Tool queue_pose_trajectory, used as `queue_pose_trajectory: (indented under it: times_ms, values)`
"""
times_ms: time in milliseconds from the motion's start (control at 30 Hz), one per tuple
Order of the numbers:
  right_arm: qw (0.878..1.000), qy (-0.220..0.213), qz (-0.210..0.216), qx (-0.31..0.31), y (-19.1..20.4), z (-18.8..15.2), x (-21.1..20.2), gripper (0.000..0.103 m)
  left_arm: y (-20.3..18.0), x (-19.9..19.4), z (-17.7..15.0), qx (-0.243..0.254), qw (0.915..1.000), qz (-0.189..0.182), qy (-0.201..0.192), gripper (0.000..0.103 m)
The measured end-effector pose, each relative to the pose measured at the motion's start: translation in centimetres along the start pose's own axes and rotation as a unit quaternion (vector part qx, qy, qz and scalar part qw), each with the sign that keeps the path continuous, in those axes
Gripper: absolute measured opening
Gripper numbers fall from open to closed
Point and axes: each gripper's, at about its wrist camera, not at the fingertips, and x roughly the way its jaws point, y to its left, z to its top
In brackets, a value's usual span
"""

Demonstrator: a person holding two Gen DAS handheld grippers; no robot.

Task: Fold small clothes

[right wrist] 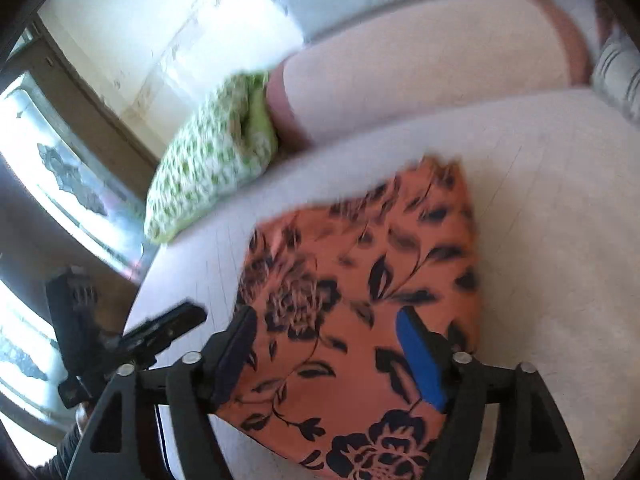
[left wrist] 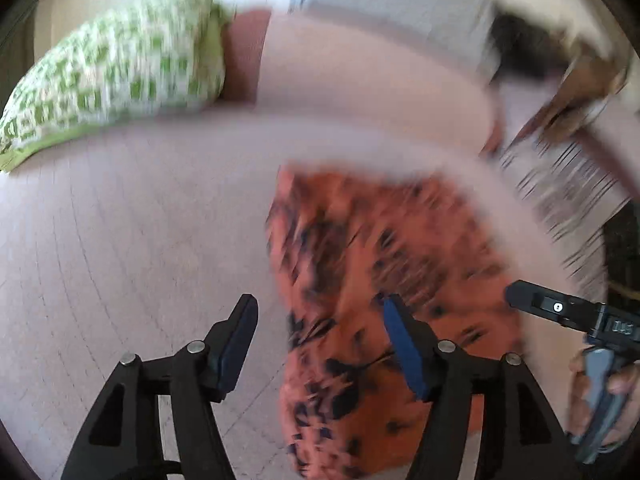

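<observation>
An orange garment with a black flower print (left wrist: 380,280) lies flat on a pale pink bed sheet (left wrist: 140,240). My left gripper (left wrist: 320,316) is open and empty above the garment's left edge. In the right wrist view the same garment (right wrist: 360,280) lies folded into a rough rectangle, and my right gripper (right wrist: 326,328) is open and empty just above its near part. The right gripper shows at the right edge of the left wrist view (left wrist: 560,308). The left gripper shows at the lower left of the right wrist view (right wrist: 160,328). Both views are blurred.
A green and white patterned pillow (left wrist: 108,76) lies at the far left of the bed, also in the right wrist view (right wrist: 212,160). A pale pink headboard cushion (right wrist: 420,60) stands behind. A striped cloth (left wrist: 560,184) lies at the right. A window (right wrist: 60,184) is at left.
</observation>
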Motion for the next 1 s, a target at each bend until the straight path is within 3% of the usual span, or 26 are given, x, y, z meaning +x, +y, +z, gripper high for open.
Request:
queue_pose_trajectory:
  times_ms: [33,67,200,267,333,433,533,700,1000]
  values:
    - [1.000,0.013,-0.008,0.015,-0.8,-0.2,1.0,0.079,0.1,1.8,-0.5,-0.001,0.9992,0.017,0.035,0.066]
    - [1.000,-0.001,-0.013,0.011,-0.7,-0.4,0.8,0.079,0.4,2.1,-0.9,-0.010,0.9990,0.009,0.042,0.066]
    - [0.996,-0.051,-0.045,-0.064,3.7,-1.2,-4.2,0.079,0.2,-2.2,-1.4,-0.015,0.9995,0.026,-0.002,0.070]
    - [0.989,-0.066,-0.094,-0.088,5.2,-2.0,-5.7,0.087,-0.5,-5.2,-1.9,-0.008,0.9981,0.050,-0.034,0.086]
    - [0.984,-0.059,-0.132,-0.105,6.1,-3.6,-6.9,0.088,-1.5,-7.8,-3.0,0.002,0.9957,0.069,-0.061,0.087]
    - [0.978,-0.021,-0.174,-0.116,6.9,-6.3,-7.1,0.089,-2.6,-10.5,-4.5,0.008,0.9938,0.093,-0.061,0.087]
    - [0.974,-0.014,-0.192,-0.117,7.0,-8.8,-7.9,0.103,-3.6,-12.3,-6.1,0.005,0.9928,0.100,-0.065,0.087]
    - [0.969,-0.017,-0.217,-0.115,7.9,-11.2,-9.5,0.103,-4.8,-14.7,-8.2,0.003,0.9924,0.100,-0.071,0.091]
    - [0.963,-0.027,-0.240,-0.121,9.4,-12.2,-11.6,0.103,-6.2,-17.8,-10.0,0.013,0.9926,0.081,-0.090,0.096]
